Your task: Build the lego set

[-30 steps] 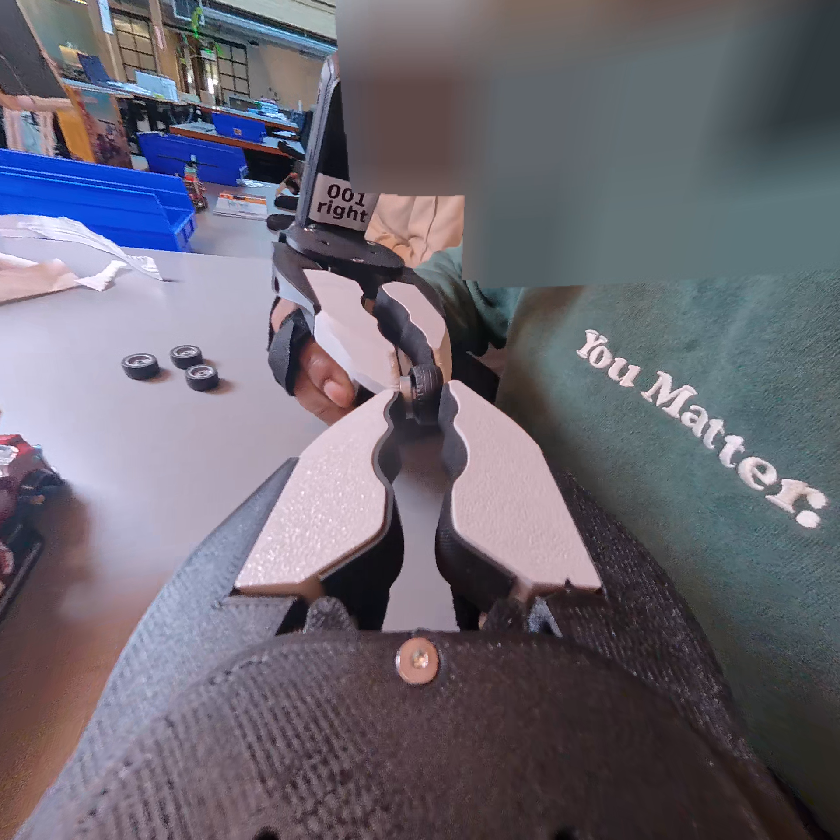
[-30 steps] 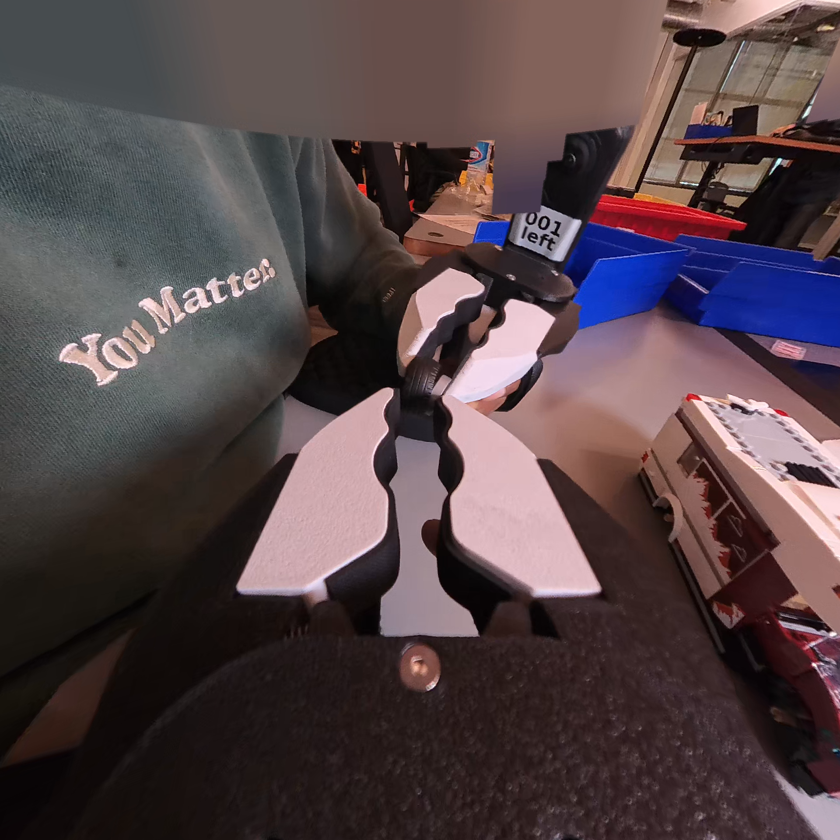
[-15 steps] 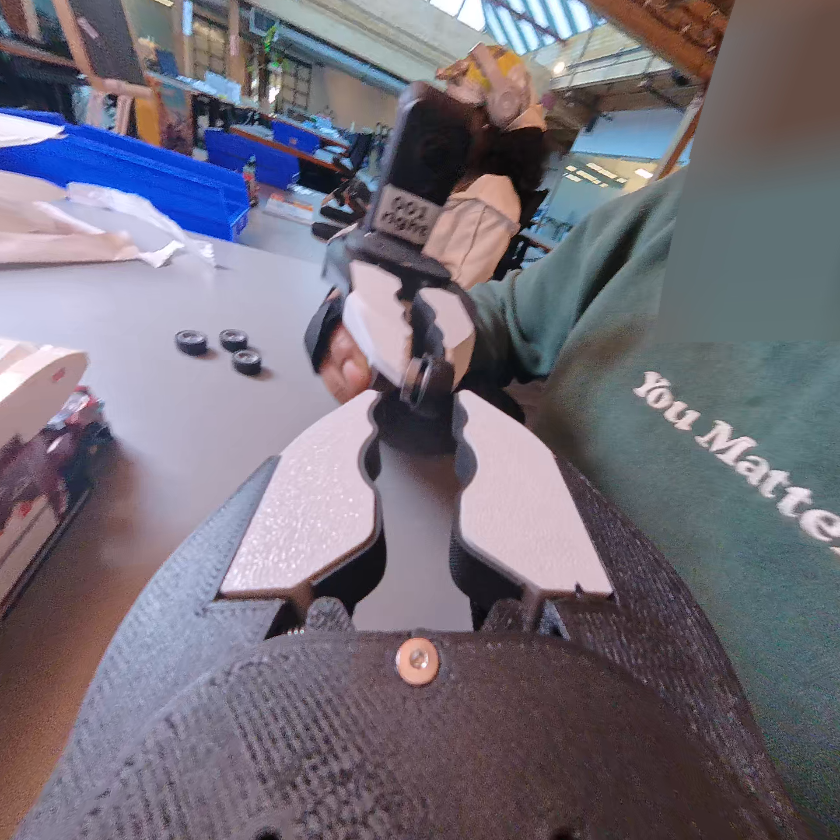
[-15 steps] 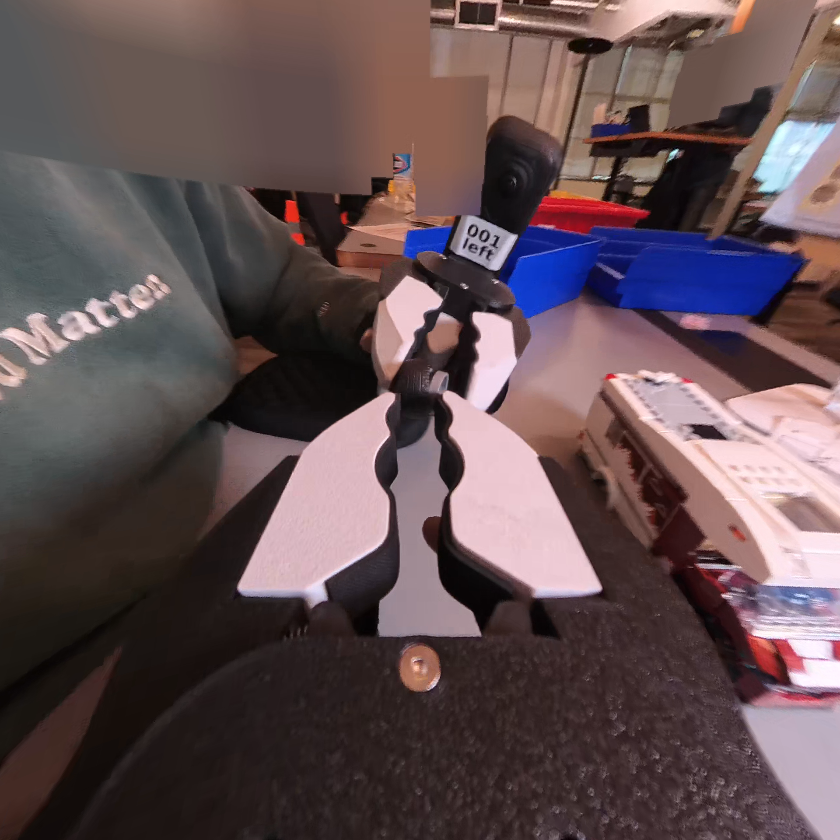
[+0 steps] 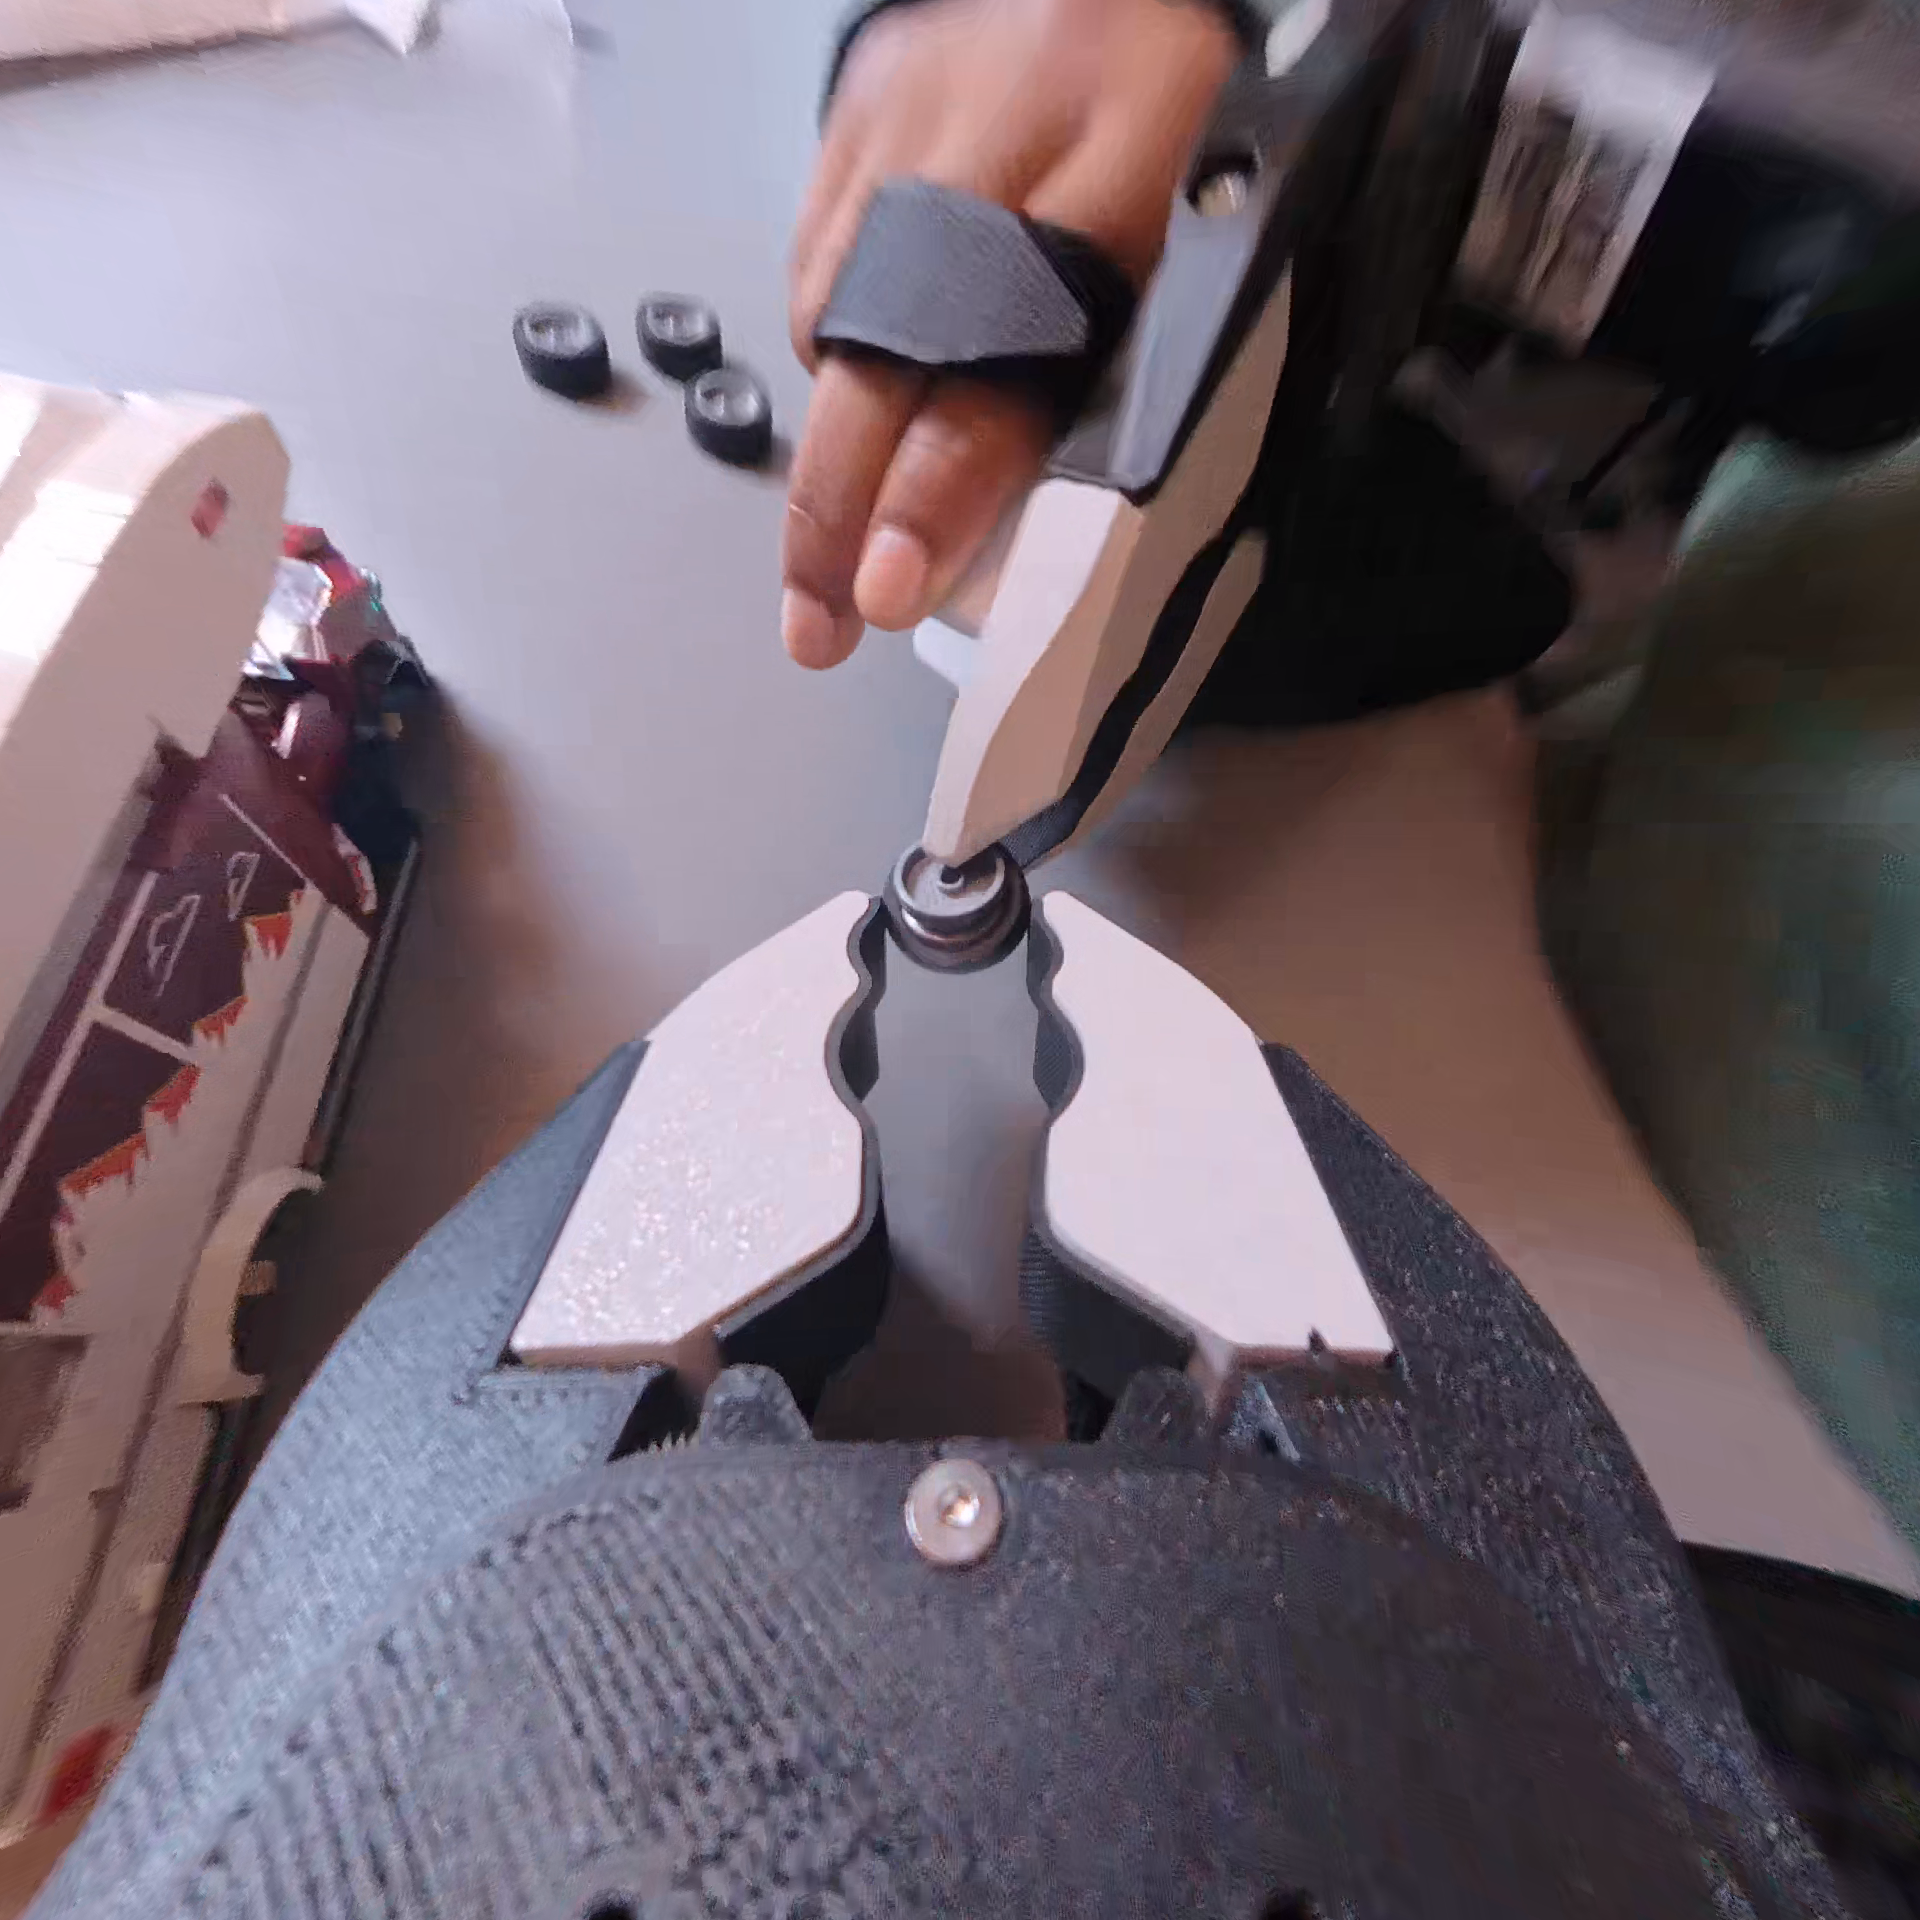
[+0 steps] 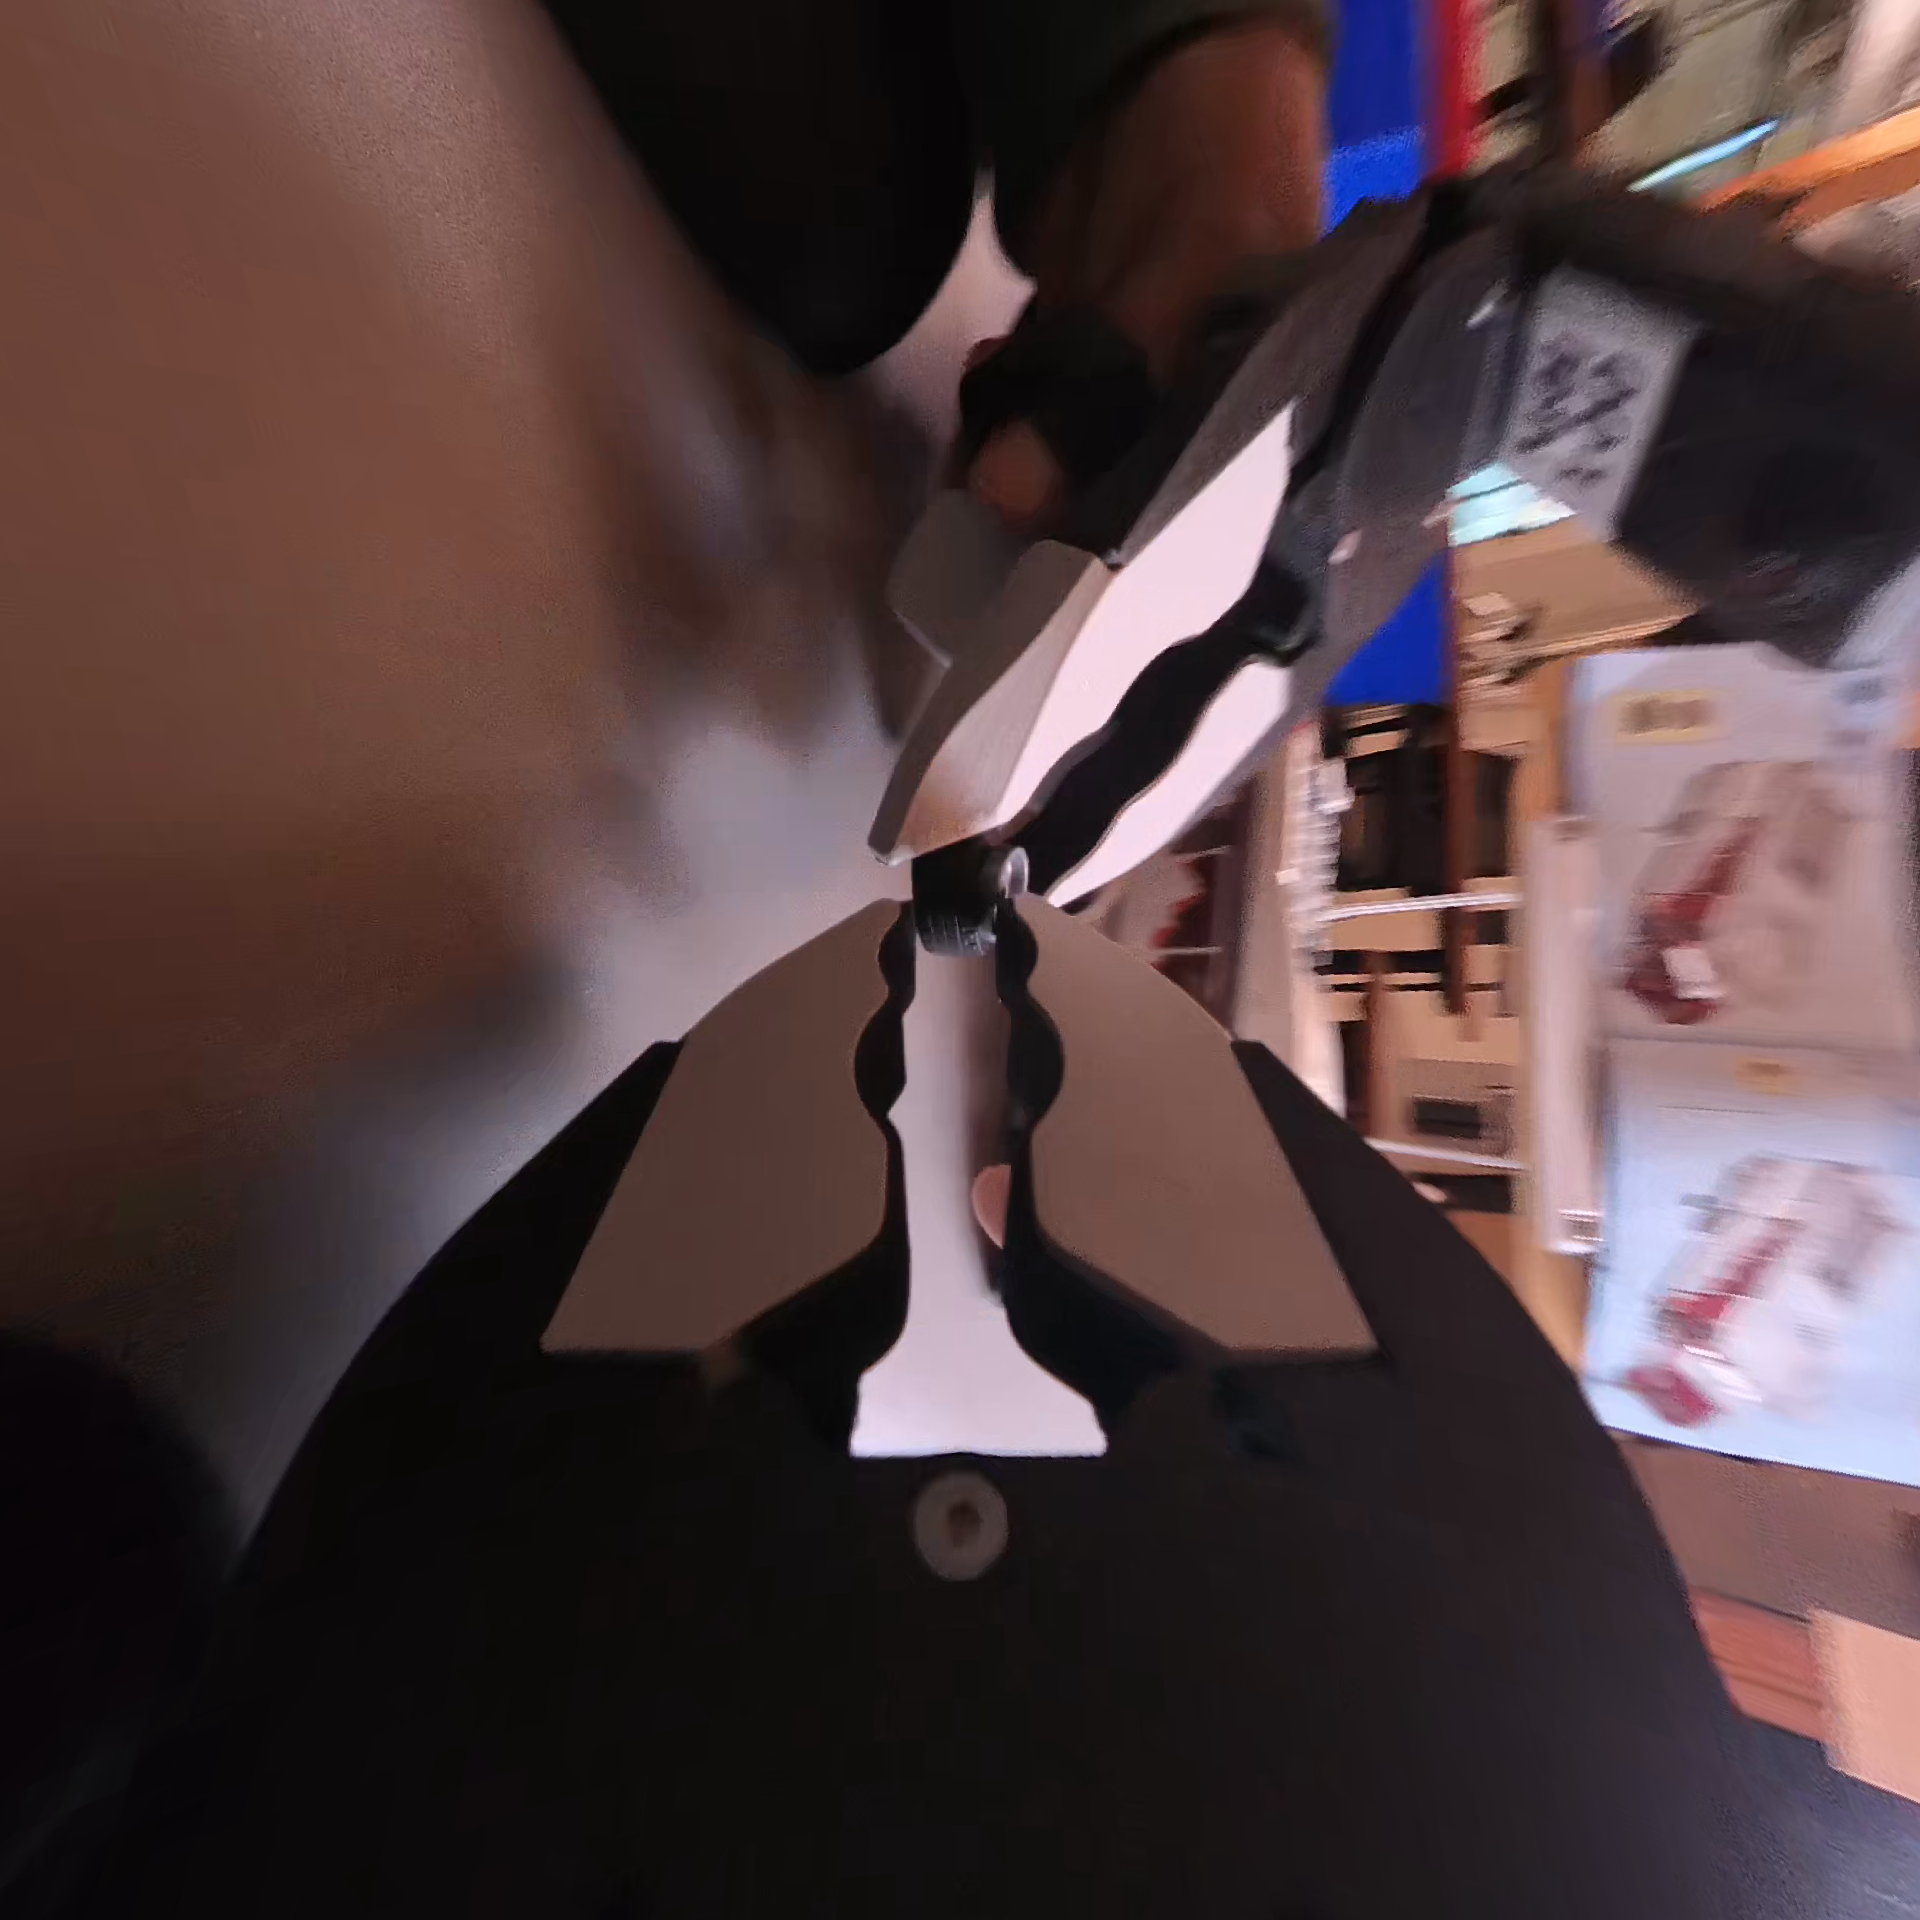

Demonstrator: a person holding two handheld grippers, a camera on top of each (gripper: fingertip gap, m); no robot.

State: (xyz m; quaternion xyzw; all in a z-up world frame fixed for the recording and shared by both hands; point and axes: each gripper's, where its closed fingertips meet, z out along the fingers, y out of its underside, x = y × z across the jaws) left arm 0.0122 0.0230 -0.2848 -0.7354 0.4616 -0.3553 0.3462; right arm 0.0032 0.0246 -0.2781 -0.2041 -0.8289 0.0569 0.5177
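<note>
Far left: a white and dark-red brick-built toy vehicle (image 5: 135, 831) rests on the grey worktop (image 5: 582, 644). Three loose small black toy wheels (image 5: 665, 358) lie beyond it, well apart from both grippers.

Centre: the left gripper (image 5: 954, 925) is partly open, its two tips flanking a small black toy wheel with a grey hub (image 5: 951, 902). Both pads appear to bear on the tread.

Right of centre: the right gripper (image 6: 956, 925), strapped to a hand (image 5: 966, 260), is narrowly open and clamps the same wheel across its faces (view blurred). The wheel is off the worktop, between the two grippers.

Far right: a green garment (image 5: 1766, 831).
</note>
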